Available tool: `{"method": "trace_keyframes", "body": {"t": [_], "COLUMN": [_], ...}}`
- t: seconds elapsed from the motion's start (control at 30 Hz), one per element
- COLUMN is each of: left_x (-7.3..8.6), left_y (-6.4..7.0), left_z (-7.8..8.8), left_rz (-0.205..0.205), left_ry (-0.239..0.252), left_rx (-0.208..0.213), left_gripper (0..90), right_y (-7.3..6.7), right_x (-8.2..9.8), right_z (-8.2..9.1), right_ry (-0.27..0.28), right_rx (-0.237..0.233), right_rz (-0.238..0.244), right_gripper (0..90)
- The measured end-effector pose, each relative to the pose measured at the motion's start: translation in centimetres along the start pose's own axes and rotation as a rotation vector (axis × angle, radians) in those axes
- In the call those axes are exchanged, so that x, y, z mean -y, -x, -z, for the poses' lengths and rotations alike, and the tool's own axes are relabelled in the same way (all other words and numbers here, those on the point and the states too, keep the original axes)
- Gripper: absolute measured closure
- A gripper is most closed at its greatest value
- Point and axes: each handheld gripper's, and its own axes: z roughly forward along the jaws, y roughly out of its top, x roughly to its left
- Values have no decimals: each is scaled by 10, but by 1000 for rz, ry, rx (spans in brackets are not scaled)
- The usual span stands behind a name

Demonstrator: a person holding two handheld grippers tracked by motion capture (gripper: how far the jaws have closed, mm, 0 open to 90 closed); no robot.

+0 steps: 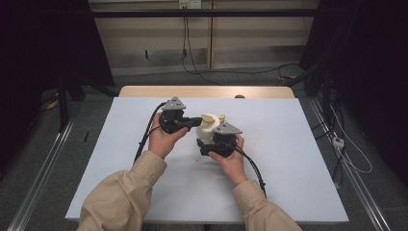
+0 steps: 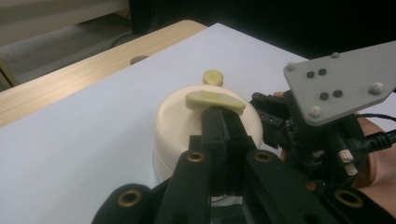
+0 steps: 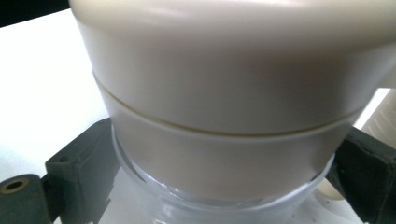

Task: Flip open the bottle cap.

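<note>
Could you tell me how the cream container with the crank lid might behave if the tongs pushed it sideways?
The cream container is squat and round with a broad base, so it would probably slide rather than tip. Its smooth, glossy wall may slip between the right tongs. The thin crank handle, pinched by the left tongs, looks the likeliest part to flex.

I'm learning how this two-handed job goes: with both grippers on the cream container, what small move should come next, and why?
Probably turn the left gripper to twist the lid handle. Its jaws are shut on that handle atop the cream container, while the right gripper clamps the container's body from both sides, bracing it on the table.
</note>
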Motion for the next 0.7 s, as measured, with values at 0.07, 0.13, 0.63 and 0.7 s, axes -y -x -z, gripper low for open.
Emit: {"method": "trace_keyframes", "body": {"t": [0.07,0.13,0.63,0.7], "left_x": [0,-1,-8,-8], "left_y": [1,0,1,1], "left_z": [-1,-1,-6,-7], "left_rz": [-1,4,-1,6], "left_ry": [0,3,-5,-4], "left_rx": [2,3,0,2], "left_gripper": [900,900,900,900], "right_y": [0,0,0,0], "right_x": [0,0,0,0], "right_z": [0,0,0,0], "right_ry": [0,0,0,0], "right_rx": [0,0,1,1], "right_rz": [0,-1,0,1], "right_gripper": [50,50,50,50]}}
